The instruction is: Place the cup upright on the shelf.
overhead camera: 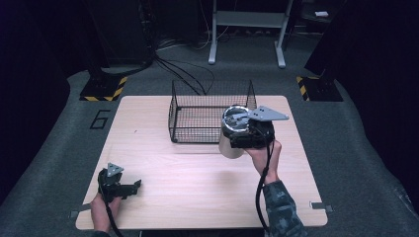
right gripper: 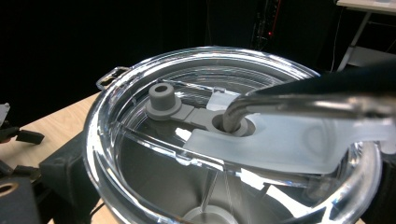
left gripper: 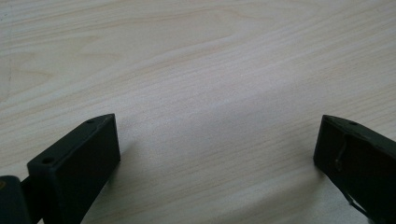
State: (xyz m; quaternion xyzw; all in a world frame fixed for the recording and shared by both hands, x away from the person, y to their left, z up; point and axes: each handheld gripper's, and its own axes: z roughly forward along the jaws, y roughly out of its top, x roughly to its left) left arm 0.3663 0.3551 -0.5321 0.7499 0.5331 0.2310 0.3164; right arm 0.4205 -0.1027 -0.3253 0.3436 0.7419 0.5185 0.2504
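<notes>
Steel tumbler (overhead camera: pixel 231 140) with clear lid, clamped in right gripper (overhead camera: pixel 247 132) jaws, left gripper (overhead camera: pixel 129 187) jaws apart

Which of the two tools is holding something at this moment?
The right tool: it grips a steel tumbler near the wire basket. The left tool is open.

Silver tumbler (overhead camera: pixel 231 143), black wire basket (overhead camera: pixel 197 116)

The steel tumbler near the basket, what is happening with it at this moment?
A person's right gripper holds a steel tumbler with a clear lid, lifted and tilted above the wooden table, just in front of the black wire basket. The tumbler is not inside the basket. The left gripper rests open on the table near the person, holding nothing.
</notes>
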